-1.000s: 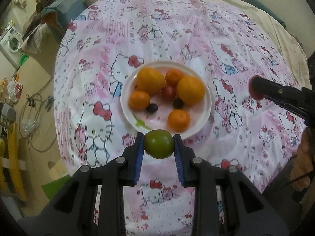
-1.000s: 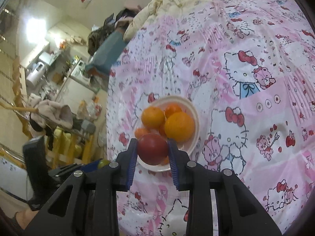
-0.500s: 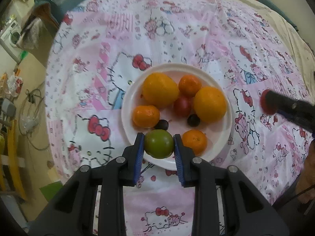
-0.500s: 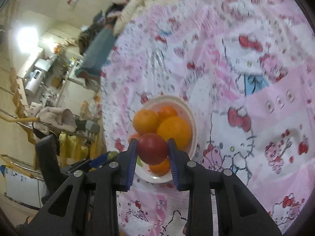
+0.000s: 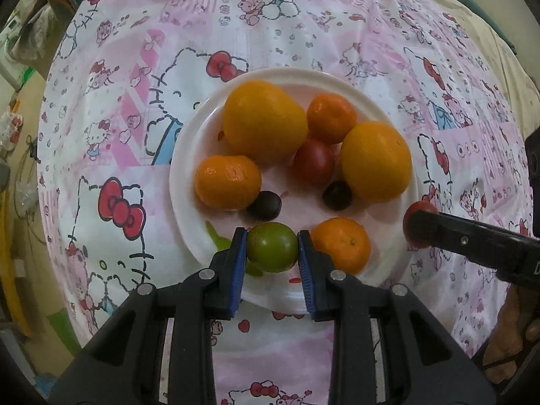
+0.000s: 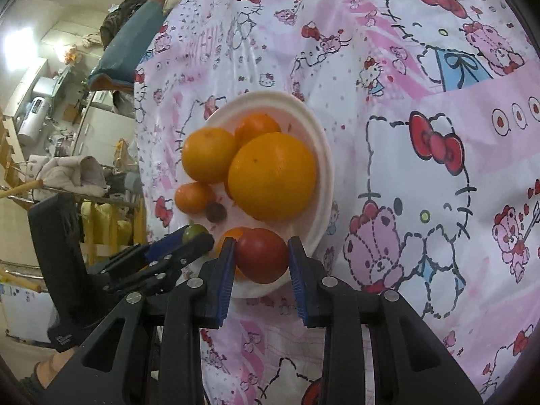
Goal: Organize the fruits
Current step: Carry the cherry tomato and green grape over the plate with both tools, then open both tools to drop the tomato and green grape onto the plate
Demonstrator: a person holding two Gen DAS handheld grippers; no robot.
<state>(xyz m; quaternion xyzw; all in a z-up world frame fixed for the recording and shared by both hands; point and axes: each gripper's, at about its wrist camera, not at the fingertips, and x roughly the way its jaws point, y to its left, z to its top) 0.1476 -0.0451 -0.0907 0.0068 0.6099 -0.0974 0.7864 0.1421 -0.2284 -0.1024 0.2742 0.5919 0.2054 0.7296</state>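
The patterned bed cover (image 5: 168, 108) lies bare all round the white plate (image 5: 189, 155). The plate already carries oranges, tangerines and small dark fruits. My left fingers (image 5: 271, 253) clamp a green fruit (image 5: 272, 251) over the plate's near rim; my right fingers (image 6: 260, 256) clamp a red fruit (image 6: 261, 254) there too. Both await placing; the gaps are tight.

Fruits (image 5: 266, 118) on plate (image 5: 189, 155)

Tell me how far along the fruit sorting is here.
Done: oranges, tangerines and dark plums sit on the plate. In hand: left tool grips a green fruit, right tool a red fruit, both over the rim. Left: setting both down.
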